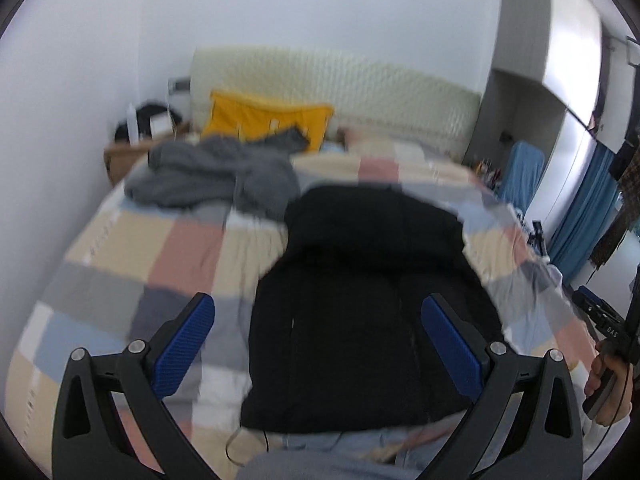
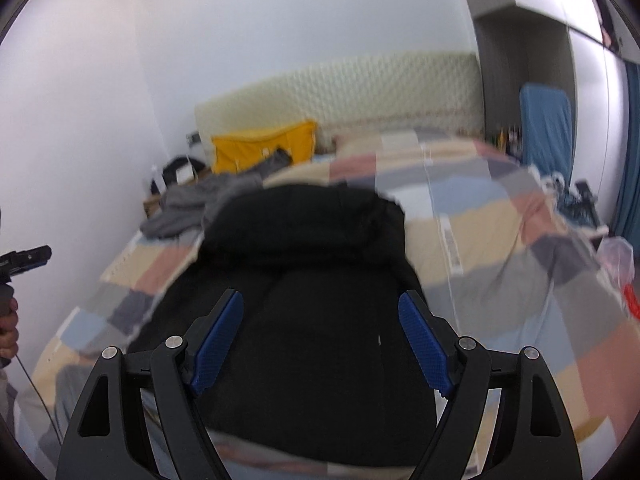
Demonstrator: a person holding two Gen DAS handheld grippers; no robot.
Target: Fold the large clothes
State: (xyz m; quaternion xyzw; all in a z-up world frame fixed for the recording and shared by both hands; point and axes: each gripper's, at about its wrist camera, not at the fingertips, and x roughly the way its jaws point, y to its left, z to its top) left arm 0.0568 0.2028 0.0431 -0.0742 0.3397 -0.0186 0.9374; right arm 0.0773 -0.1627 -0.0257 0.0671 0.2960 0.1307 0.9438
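Observation:
A black garment (image 1: pixel 368 304) lies folded in a compact oblong on the checked bedspread (image 1: pixel 168 248), its hood end toward the headboard. It also shows in the right wrist view (image 2: pixel 304 312). My left gripper (image 1: pixel 318 308) is open and empty, held above the garment's near left part. My right gripper (image 2: pixel 320 304) is open and empty, held above the garment's near half. The right gripper also shows at the right edge of the left wrist view (image 1: pixel 600 316), and the left gripper at the left edge of the right wrist view (image 2: pixel 28 258).
A crumpled grey garment (image 1: pixel 216 176) lies at the far left of the bed, in front of a yellow pillow (image 1: pixel 268 118). A padded cream headboard (image 1: pixel 360 92) stands behind. A brown bedside table (image 1: pixel 128 152) is at the left wall. A blue chair (image 2: pixel 546 128) and curtain are at the right.

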